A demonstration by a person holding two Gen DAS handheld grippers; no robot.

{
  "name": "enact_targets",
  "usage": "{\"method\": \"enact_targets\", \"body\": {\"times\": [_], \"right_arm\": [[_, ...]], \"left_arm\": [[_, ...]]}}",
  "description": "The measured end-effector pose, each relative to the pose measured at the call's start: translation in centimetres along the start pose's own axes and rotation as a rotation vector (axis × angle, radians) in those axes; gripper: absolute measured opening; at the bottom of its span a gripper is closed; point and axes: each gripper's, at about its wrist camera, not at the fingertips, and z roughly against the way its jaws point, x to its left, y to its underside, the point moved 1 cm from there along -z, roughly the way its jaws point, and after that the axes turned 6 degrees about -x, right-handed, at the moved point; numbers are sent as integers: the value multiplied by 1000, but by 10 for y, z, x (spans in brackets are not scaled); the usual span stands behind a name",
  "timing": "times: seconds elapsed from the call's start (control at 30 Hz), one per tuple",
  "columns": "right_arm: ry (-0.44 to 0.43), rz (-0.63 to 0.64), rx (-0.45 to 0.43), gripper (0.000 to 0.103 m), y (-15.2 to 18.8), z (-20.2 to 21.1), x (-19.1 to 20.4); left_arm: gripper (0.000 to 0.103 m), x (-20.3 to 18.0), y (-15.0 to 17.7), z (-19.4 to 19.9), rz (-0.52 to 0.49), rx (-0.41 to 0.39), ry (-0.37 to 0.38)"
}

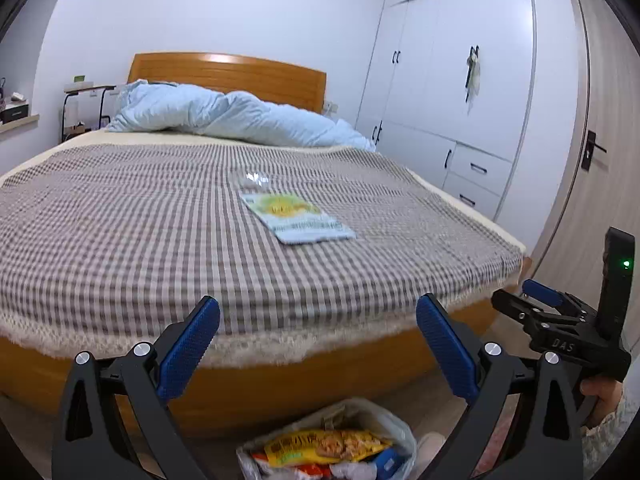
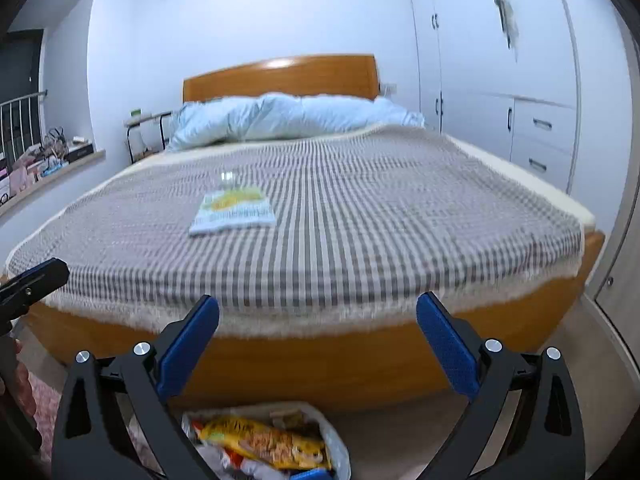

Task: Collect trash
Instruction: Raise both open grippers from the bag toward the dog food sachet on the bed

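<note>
Grippers: left gripper [image 1: 318, 342] and right gripper [image 2: 318, 342] both spread wide, empty. Trash bag [image 1: 394, 426] on floor below them. Flat wrapper [image 1: 298, 218] mid-bed [image 1: 120, 220], clear film [image 1: 250, 179] behind. Suggest pinching wrapper's near edge, low approach.

— How are your grippers sitting?
— Your left gripper [image 1: 318, 344] has its jaws spread wide, nothing between them. Same for your right gripper [image 2: 318, 344], level beside it, your hand [image 1: 600, 396] gripping its handle.
</note>
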Motion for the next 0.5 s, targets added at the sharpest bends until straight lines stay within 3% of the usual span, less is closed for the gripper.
{"method": "enact_targets", "body": {"times": [0.5], "right_arm": [[-29,77,-202,95,-72,-34,13]], "left_arm": [[95,9,-63,-42,-24,-91,24]]}}
